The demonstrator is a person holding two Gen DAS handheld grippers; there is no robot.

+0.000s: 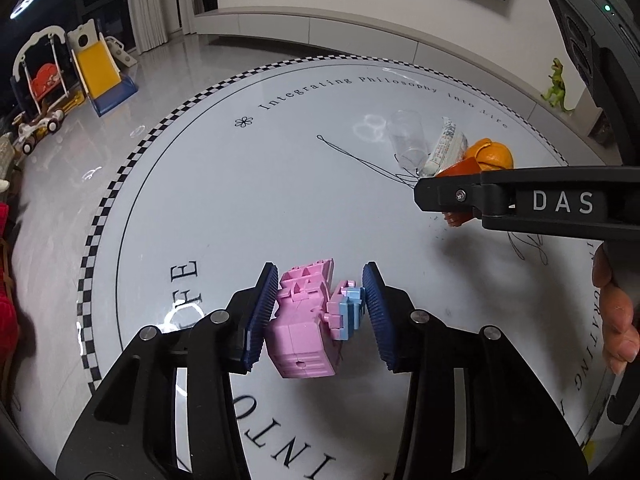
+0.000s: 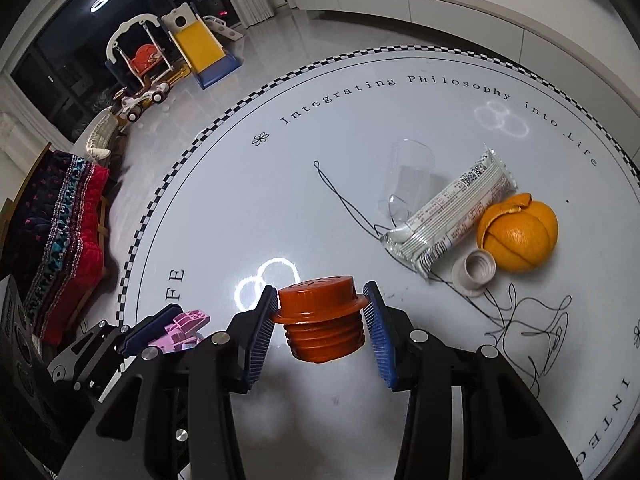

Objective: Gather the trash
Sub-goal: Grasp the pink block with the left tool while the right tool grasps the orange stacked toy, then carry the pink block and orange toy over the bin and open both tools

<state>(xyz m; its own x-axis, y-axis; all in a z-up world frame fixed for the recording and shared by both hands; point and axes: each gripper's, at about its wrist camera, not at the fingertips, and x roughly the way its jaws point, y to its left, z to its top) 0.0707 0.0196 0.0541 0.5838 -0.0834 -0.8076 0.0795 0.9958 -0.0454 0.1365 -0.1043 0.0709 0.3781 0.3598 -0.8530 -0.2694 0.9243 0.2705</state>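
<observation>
My left gripper (image 1: 320,306) is shut on a pink and blue block toy (image 1: 308,320), held above the round white table (image 1: 224,200). My right gripper (image 2: 320,320) is shut on an orange threaded plastic cap (image 2: 320,320), also above the table. In the left wrist view the right gripper (image 1: 452,200) reaches in from the right with the cap (image 1: 458,170). Trash lies at the far right of the table: a silver snack wrapper (image 2: 452,216), an orange peel (image 2: 518,232), a clear plastic cup (image 2: 412,176), a white bottle cap (image 2: 474,270) and black thread (image 2: 532,332).
The table has a checkered rim (image 2: 192,144) and printed lettering. Beyond it the floor holds a toy slide (image 2: 200,46), a swing and toy cars. A red patterned cushion (image 2: 68,232) lies on a chair at the left. A green dinosaur toy (image 1: 556,86) stands on a ledge.
</observation>
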